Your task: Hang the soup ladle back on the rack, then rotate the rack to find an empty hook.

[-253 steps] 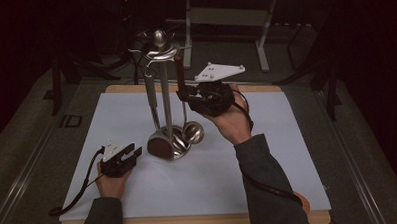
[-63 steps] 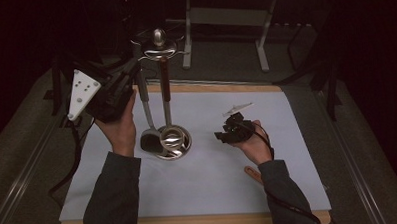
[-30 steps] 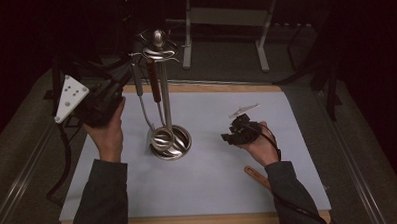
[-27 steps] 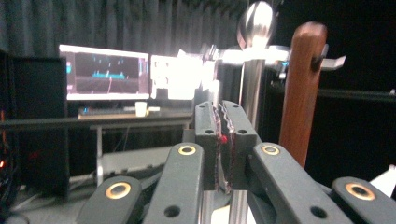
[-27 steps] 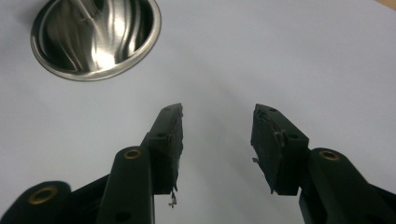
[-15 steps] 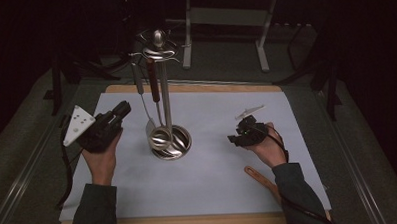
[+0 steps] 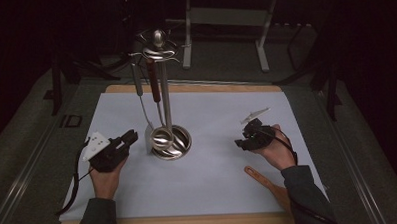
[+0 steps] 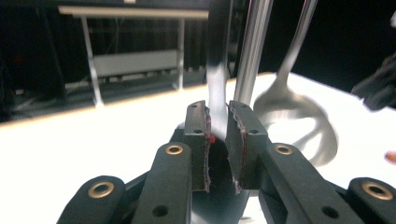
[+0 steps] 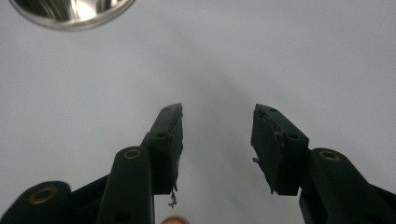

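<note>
On the desk (image 7: 214, 191), left of the utensil stand (image 7: 162, 93), the left tongs (image 7: 129, 138) have just been opening; a narrow gap shows, nothing clamped; the hanging spatula (image 7: 148, 136) is just beyond them; the right tongs (image 9: 217, 144) stand wide apart, empty, over white paper.

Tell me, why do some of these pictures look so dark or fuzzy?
High view: only the white mat is lit, the room behind is black. Left gripper view: the spoon and stand pole are blurred, too close. Right gripper view: the mat is evenly bright, the jaws sharp.
</note>
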`<act>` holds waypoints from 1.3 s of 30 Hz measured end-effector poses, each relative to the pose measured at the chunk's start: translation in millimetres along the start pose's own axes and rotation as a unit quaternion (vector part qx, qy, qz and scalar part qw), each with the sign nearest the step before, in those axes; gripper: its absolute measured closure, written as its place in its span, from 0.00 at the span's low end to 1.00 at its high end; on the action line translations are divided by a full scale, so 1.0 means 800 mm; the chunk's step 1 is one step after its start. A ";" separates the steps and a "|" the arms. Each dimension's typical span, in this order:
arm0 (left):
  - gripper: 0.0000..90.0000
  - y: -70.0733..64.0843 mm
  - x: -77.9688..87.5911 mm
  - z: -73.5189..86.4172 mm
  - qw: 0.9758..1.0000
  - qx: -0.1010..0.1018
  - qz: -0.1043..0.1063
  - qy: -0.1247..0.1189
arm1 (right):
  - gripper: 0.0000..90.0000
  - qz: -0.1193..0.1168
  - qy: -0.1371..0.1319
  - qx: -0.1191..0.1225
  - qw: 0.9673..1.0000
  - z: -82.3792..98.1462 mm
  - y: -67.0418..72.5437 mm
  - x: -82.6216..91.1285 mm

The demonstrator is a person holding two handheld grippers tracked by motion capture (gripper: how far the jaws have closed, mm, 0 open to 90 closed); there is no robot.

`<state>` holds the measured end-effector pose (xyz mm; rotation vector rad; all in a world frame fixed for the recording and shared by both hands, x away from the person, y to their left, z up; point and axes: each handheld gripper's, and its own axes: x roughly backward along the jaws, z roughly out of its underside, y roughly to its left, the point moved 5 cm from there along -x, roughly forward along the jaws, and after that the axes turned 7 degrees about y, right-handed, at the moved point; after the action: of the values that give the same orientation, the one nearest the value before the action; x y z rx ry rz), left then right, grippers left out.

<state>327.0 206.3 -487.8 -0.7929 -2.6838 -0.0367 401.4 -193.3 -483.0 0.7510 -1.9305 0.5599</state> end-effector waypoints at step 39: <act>0.81 0.011 -0.033 0.077 0.995 0.004 -0.003 0.097 | 0.61 -0.044 0.197 0.071 0.977 0.111 0.022 -0.013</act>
<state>332.9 206.9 -555.5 -0.7394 -2.5015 -0.0996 338.6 -236.3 -532.5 0.7470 -1.4957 0.7385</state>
